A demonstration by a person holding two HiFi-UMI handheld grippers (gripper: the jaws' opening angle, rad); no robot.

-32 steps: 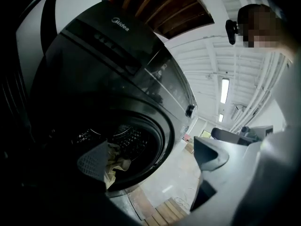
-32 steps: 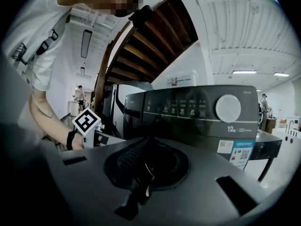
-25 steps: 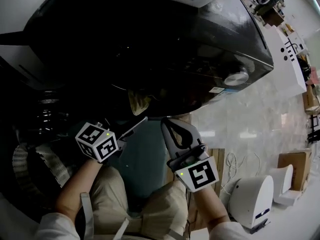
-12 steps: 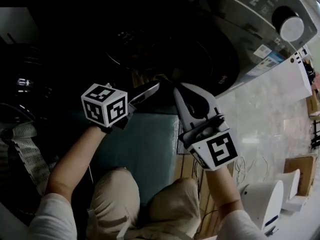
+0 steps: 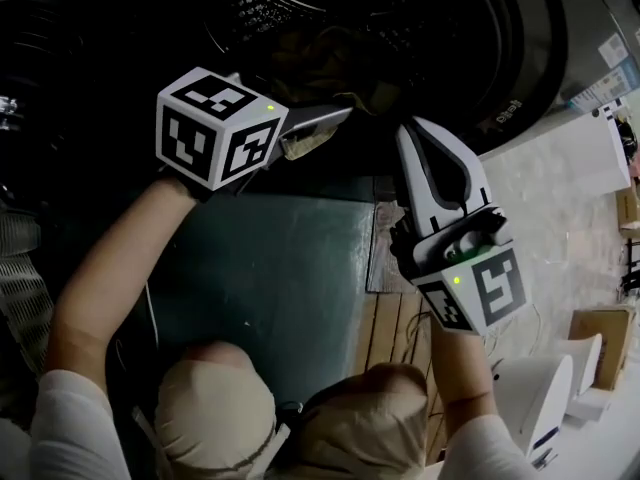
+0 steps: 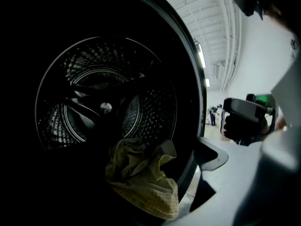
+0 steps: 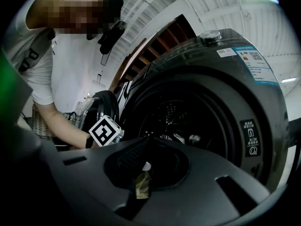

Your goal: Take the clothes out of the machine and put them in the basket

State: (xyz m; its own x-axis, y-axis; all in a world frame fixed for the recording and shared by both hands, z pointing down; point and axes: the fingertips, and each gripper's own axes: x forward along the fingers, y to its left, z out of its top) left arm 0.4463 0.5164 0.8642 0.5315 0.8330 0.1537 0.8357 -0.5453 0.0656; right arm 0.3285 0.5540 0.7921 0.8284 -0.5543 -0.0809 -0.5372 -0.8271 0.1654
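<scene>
An olive-yellow checked cloth (image 6: 141, 178) hangs crumpled over the lower lip of the washing machine's drum (image 6: 94, 102). In the head view it (image 5: 330, 68) runs from the drum's mouth down to my left gripper (image 5: 335, 120), which looks shut on its near edge. My right gripper (image 5: 412, 133) hovers just right of that, in front of the door opening, jaws together and empty. Through its jaws a scrap of the cloth (image 7: 141, 185) and the left gripper's marker cube (image 7: 106, 130) show. A woven basket (image 7: 40, 121) stands to the left, behind the person's arm.
The machine's round door (image 7: 99, 107) hangs open on the left. A teal mat (image 5: 270, 268) covers the floor before the machine, under the person's knees. A white device (image 5: 530, 408) and a cardboard box (image 5: 600, 333) stand on the floor at right.
Both grippers have risen toward the drum's mouth and the view has closed in on it. The left gripper has reached the cloth at the drum's lip.
</scene>
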